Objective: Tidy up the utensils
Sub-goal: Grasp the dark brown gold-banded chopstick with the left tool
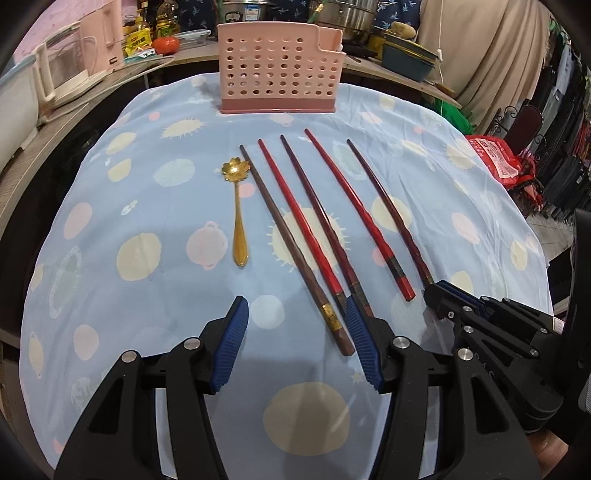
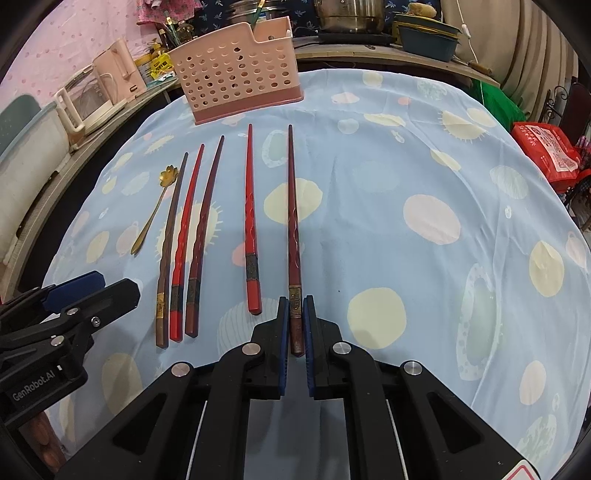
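Several red and dark chopsticks lie side by side on the blue patterned cloth (image 1: 110, 206), tips toward a pink perforated utensil holder (image 1: 280, 70) (image 2: 240, 74) at the back. A gold flower-bowl spoon (image 1: 238, 206) (image 2: 155, 210) lies left of them. My right gripper (image 2: 295, 301) (image 1: 439, 291) is shut on the handle end of the rightmost dark red chopstick (image 2: 293, 206) (image 1: 388, 206), which rests on the cloth. My left gripper (image 1: 295, 306) (image 2: 96, 291) stands open above the near ends of the left chopsticks. The brown chopstick (image 1: 291, 236) ends between its fingers, untouched.
A counter behind the table carries a pink kettle (image 2: 118, 66), steel pots (image 2: 351, 14), bottles and a teal basin (image 1: 406, 59). A red bag (image 2: 546, 151) sits off the table's right edge. Bare cloth stretches to the right of the chopsticks.
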Motion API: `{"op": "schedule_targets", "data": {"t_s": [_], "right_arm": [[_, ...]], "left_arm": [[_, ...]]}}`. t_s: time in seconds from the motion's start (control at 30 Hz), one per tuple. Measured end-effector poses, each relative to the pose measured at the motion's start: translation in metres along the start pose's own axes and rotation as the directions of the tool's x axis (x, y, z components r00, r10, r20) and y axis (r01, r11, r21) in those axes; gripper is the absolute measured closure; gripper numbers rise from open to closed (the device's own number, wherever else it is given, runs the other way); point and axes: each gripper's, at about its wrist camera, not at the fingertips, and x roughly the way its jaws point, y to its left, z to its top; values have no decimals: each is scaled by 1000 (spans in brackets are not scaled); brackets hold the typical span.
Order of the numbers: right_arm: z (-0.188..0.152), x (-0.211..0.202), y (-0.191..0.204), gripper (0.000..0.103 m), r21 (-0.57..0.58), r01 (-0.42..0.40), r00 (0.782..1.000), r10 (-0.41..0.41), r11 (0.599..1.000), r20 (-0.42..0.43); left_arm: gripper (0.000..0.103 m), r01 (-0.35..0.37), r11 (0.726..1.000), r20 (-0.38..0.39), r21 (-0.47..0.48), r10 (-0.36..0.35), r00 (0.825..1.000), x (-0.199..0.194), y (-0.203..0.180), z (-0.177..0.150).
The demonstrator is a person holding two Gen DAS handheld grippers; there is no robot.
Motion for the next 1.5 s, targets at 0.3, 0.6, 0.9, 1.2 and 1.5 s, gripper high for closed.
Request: {"op": "schedule_targets", "data": {"t_s": [0.3,0.6,0.9,1.2,1.5], "right_arm": [[-1,-1,-1,96,7,-6,1000,6,1000,-1],[-1,0,-1,96,5,-4,1000,4,1000,-2],[-1,0,0,96,3,-5,1000,5,1000,-3],[-2,1,1,96,-1,-5,1000,5,1000,-3],[2,-16,4,96,-4,-19,999,19,1000,29]], "left_arm": [[53,10,1000,-72,-25,-12,997,24,1,-7],[60,13,1000,-56,-21,-14,998,20,9,-12],[73,23,999,-45,-23,-24,999,19,14,-13],[94,84,995,-47,-53,-86,995,19,25,-14],[94,102,993,-21,-65,-103,994,4,29,-11]]}}
